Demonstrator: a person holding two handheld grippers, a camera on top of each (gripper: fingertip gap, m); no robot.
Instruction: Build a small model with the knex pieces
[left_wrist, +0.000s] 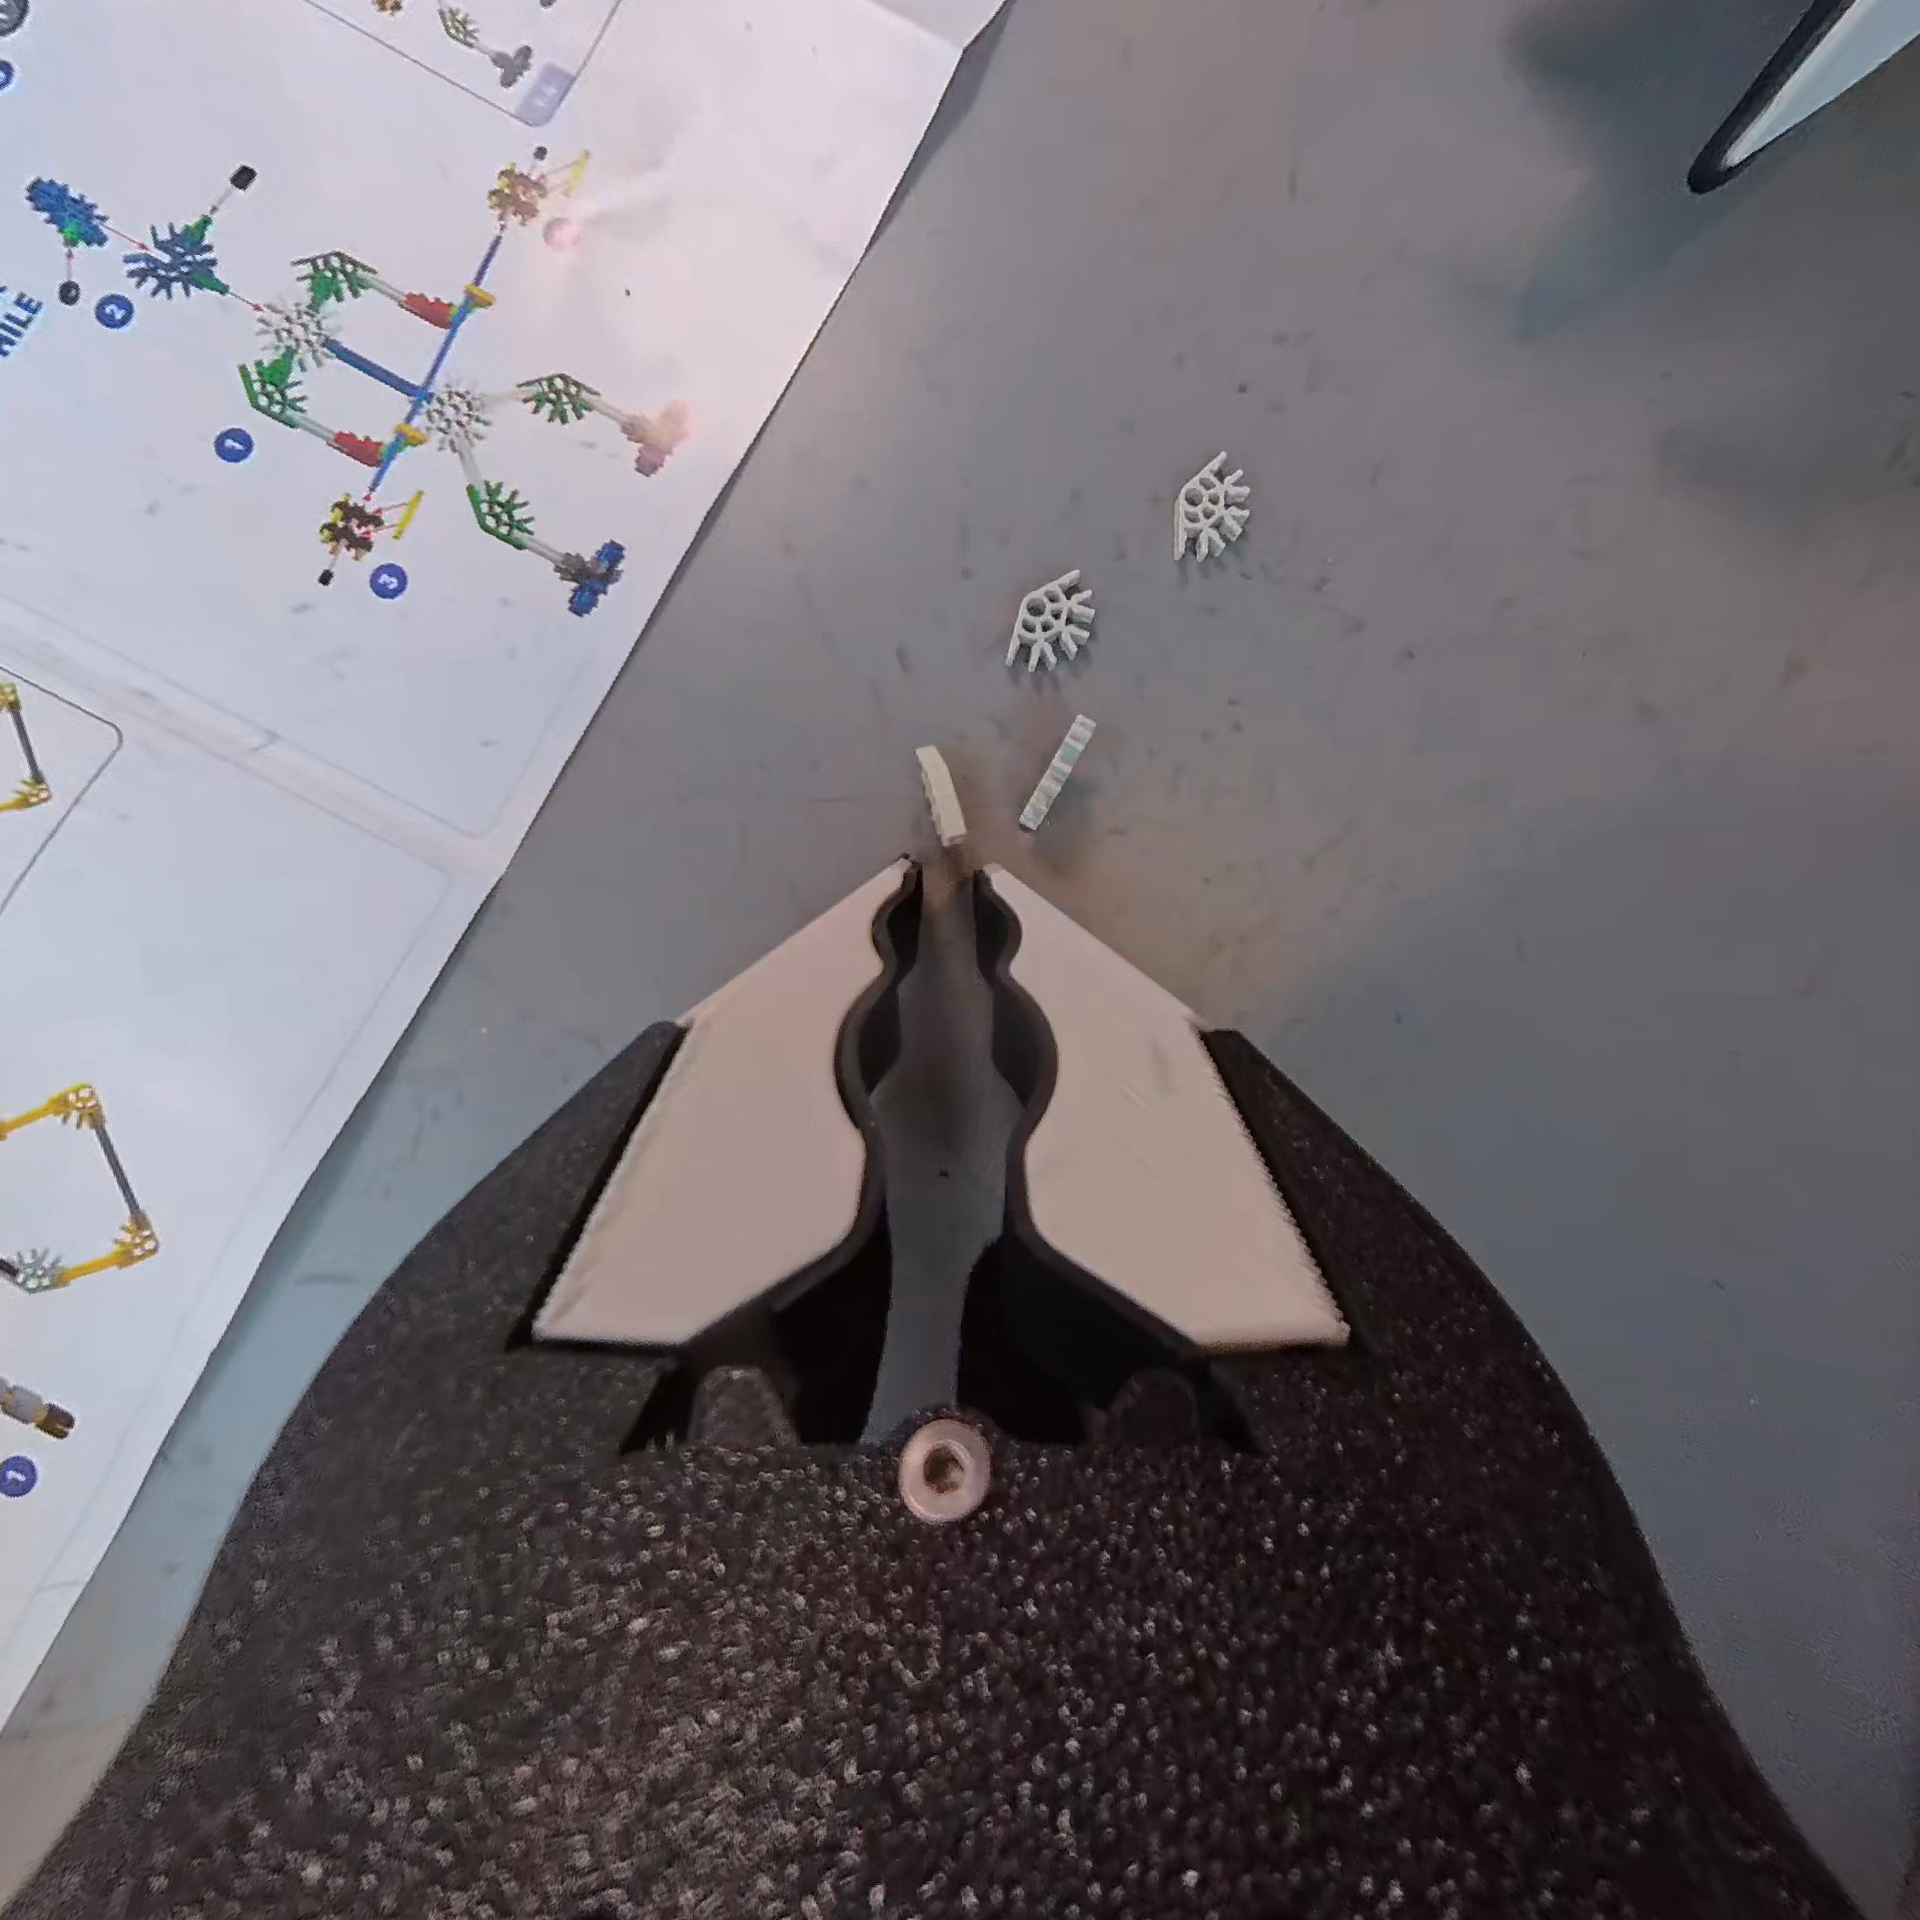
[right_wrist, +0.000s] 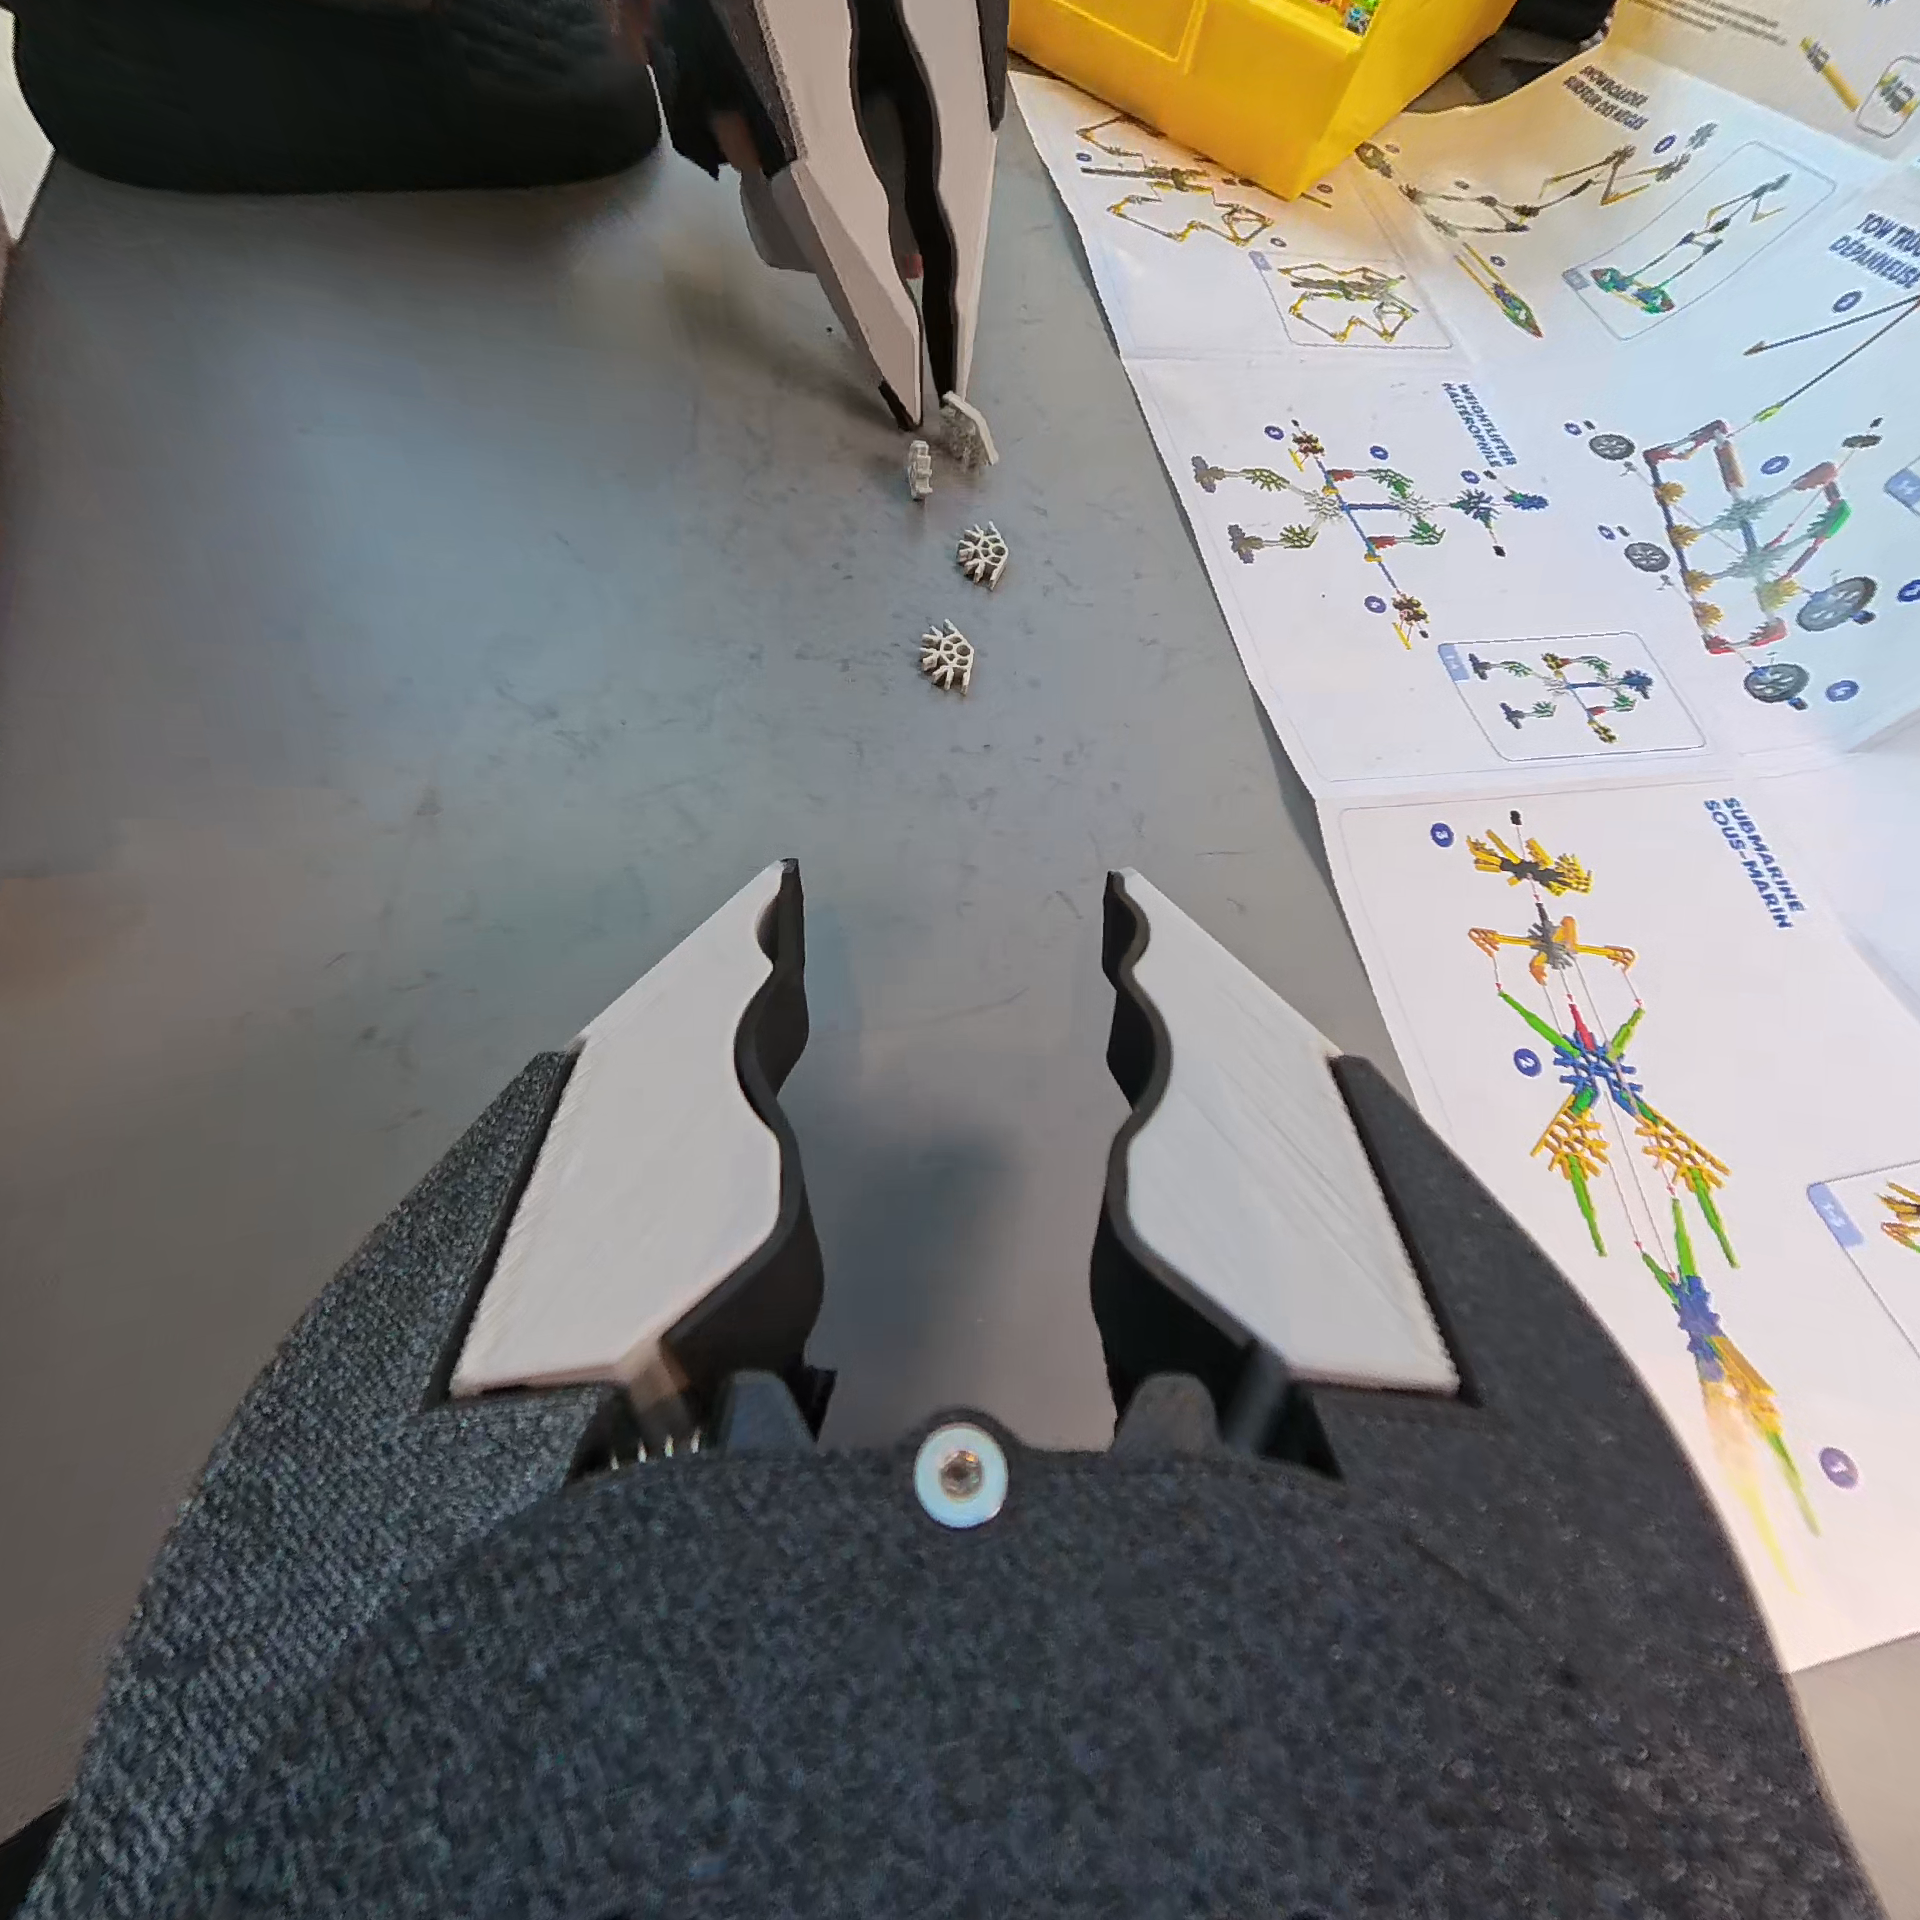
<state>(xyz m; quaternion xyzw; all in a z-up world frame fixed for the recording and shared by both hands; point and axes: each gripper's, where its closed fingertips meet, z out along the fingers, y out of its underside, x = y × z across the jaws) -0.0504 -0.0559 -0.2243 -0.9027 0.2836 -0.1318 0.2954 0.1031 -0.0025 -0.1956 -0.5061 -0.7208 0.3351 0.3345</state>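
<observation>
Four grey connectors (left_wrist: 1049, 634) ahead of left tool (left_wrist: 943, 868)

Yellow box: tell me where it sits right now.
The yellow box shows only in the right wrist view, at the top edge right of centre, resting on the far end of the instruction sheet, beyond the left gripper.

Four grey connector pieces (left_wrist: 1049, 634), one instruction sheet (left_wrist: 312, 727), one yellow box (right_wrist: 1247, 83)
</observation>
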